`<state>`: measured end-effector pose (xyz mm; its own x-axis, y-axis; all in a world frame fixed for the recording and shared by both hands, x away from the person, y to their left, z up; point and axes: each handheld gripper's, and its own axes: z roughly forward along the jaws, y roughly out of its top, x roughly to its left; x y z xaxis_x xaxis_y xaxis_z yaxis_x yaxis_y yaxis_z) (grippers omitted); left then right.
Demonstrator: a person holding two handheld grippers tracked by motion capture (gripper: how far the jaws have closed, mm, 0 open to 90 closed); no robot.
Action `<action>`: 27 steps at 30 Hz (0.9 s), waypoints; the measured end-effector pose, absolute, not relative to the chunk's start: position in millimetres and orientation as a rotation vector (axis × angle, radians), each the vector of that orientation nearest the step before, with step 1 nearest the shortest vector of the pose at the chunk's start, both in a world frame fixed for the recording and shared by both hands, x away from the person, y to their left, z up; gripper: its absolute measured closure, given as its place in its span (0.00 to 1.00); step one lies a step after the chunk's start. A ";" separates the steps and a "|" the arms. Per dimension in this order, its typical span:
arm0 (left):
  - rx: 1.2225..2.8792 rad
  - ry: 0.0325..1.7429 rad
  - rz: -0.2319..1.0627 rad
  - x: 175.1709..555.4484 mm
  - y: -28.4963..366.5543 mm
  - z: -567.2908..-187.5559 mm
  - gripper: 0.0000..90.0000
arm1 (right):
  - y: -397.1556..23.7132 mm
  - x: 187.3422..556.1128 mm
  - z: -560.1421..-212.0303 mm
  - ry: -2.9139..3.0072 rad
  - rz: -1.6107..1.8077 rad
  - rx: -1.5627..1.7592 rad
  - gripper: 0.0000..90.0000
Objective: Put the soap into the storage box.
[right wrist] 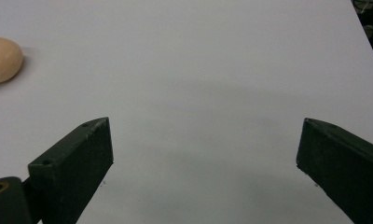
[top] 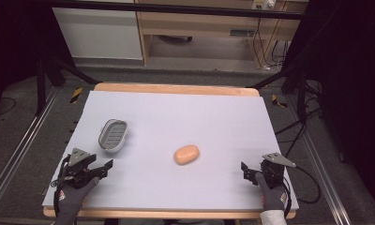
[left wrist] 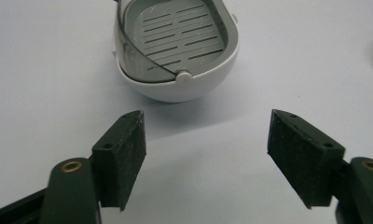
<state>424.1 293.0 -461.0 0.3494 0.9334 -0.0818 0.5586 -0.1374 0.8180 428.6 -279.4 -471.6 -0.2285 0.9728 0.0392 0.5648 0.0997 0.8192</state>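
Observation:
A peach oval soap bar (top: pixel 186 154) lies near the middle of the white mat (top: pixel 199 117); the right gripper view has it at the far left (right wrist: pixel 3 59). A grey-and-white slatted soap dish (top: pixel 113 135) sits empty at the left and shows close ahead in the left gripper view (left wrist: pixel 175 46). My left gripper (top: pixel 102 168) rests near the front left, just short of the dish, open and holding nothing (left wrist: pixel 205 140). At the front right my right gripper (top: pixel 248 172) stands open over bare mat (right wrist: pixel 205 149), well right of the soap.
The mat covers a wooden table (top: pixel 176 88) whose edge shows at the back and front. Black frame legs (top: pixel 40 89) and cables (top: pixel 298 126) stand on the floor around the table. A wooden cabinet (top: pixel 199 23) is behind it.

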 end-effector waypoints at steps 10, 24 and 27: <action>1.837 1.277 0.587 418.3 281.0 -457.3 0.37 | -274.3 423.9 -472.1 1.903 1.022 1.435 0.06; 1.853 1.243 0.577 417.1 271.3 -457.5 0.35 | -276.1 424.1 -473.5 1.893 1.013 1.448 0.06; 1.858 1.229 0.572 416.6 270.2 -456.5 0.35 | -276.0 423.4 -472.8 1.886 1.014 1.451 0.06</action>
<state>416.6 270.2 -456.5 0.4215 0.9046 -0.0635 0.5338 -0.1908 0.8238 423.4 -276.0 -472.8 -0.2679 0.9632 0.0229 0.5501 0.1334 0.8244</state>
